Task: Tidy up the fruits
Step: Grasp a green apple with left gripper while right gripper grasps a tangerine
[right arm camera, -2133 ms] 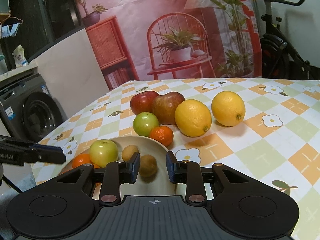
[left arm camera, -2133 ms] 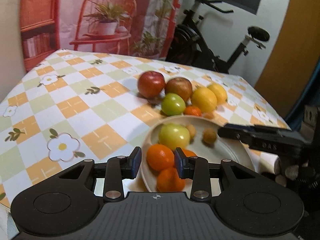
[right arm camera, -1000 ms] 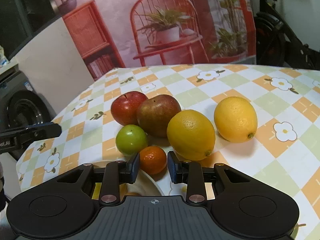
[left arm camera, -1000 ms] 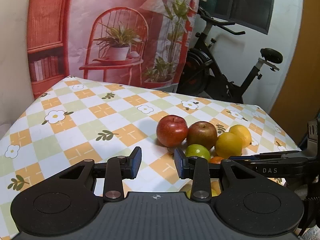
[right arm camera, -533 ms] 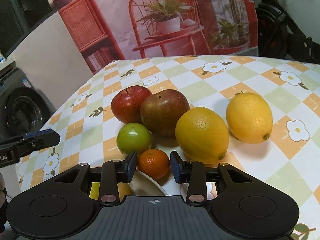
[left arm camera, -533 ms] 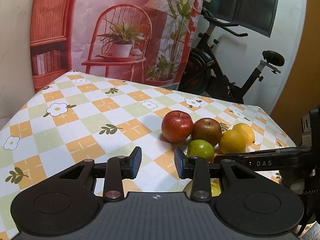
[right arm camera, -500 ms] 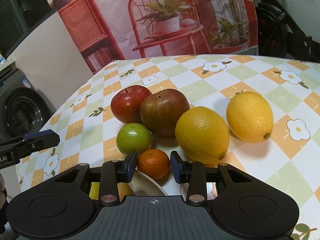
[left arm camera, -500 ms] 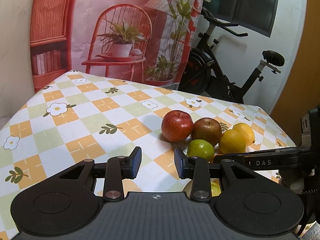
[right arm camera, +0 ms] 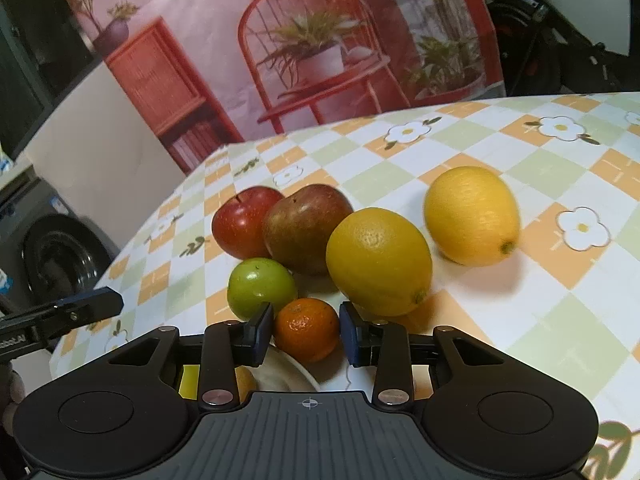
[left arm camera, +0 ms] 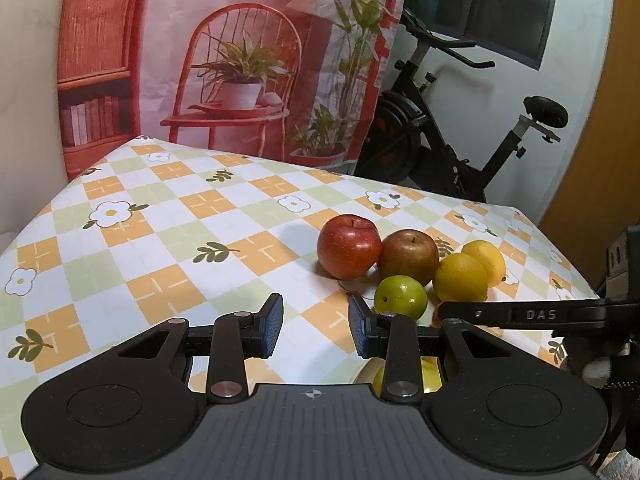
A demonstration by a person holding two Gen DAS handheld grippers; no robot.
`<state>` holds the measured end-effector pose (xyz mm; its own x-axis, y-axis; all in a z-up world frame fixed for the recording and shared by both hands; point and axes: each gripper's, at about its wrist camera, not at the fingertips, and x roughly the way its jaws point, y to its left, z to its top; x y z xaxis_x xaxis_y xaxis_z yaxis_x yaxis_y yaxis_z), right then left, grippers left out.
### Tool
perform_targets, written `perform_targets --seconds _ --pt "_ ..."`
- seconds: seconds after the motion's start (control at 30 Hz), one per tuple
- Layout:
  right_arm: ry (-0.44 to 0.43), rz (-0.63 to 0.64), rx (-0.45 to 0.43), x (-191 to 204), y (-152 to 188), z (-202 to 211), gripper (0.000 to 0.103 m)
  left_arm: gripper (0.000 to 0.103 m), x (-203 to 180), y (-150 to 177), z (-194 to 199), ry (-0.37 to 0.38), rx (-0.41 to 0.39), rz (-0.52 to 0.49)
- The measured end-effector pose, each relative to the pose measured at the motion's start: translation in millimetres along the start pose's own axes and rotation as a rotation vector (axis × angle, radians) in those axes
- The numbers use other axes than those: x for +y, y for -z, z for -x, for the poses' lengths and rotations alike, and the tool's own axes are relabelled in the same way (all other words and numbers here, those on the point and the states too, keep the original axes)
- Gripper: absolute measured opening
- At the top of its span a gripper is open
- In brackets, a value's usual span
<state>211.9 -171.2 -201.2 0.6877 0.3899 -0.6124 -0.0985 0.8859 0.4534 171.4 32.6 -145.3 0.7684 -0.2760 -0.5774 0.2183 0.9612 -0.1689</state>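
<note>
A: Plate status?

B: Plate (right arm camera: 288,376) is sitting at 6 o'clock in the right wrist view, mostly hiding behind the gripper body. 2 pieces are showing in it: 1 yellow-green (right arm camera: 190,380), 1 tan (right arm camera: 245,384). Can't tell what else is in there.

A: Right gripper?

B: Right gripper (right arm camera: 307,334) is straddling the small orange (right arm camera: 306,330), which is lying on the cloth just beyond the plate rim. Jaws have just been closing with the orange between them. The pads are reaching its sides; can't tell if they're actually squeezing.

A: Left?

B: Left gripper (left arm camera: 315,326) is hanging over bare cloth, drawn in to a narrow gap and holding nothing.

A: Rest of the fruit?

B: All sitting on the checked tablecloth (right arm camera: 540,320). From the orange: green fruit (right arm camera: 260,292) at 10 o'clock, near lemon (right arm camera: 378,260) at 1 o'clock, both just beside it. Brown-red apple (right arm camera: 306,232) at 12 o'clock, red apple (right arm camera: 244,226) touching its left side. 2nd lemon (right arm camera: 472,216) is lying apart at 2 o'clock.

A: Room?

B: Printed backdrop (left arm camera: 240,60) with a red chair is hanging behind the table. Exercise bike (left arm camera: 440,140) is standing at 1 o'clock in the left view, washing machine (right arm camera: 52,264) at 9 o'clock in the right view.
</note>
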Motion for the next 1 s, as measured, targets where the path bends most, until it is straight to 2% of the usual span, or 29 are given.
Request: perform_targets --seconds 0.23,0.4,0.77,1.0 --pt "-0.002 0.006 -0.066 -11 11 28 0.033 0.038 -10 -2 -6 0.034 0.029 -0.013" --pt "0.016 0.013 -0.110 -23 15 45 0.033 0.038 -24 -5 -15 0.038 0.053 -0.062" --pt "-0.002 -0.061 -0.156 -60 22 59 0.033 0.038 -58 -15 -38 0.069 0.071 -0.145" --pt "-0.030 -0.098 -0.185 -71 29 64 0.033 0.038 -72 -16 -60 0.053 0.107 -0.180"
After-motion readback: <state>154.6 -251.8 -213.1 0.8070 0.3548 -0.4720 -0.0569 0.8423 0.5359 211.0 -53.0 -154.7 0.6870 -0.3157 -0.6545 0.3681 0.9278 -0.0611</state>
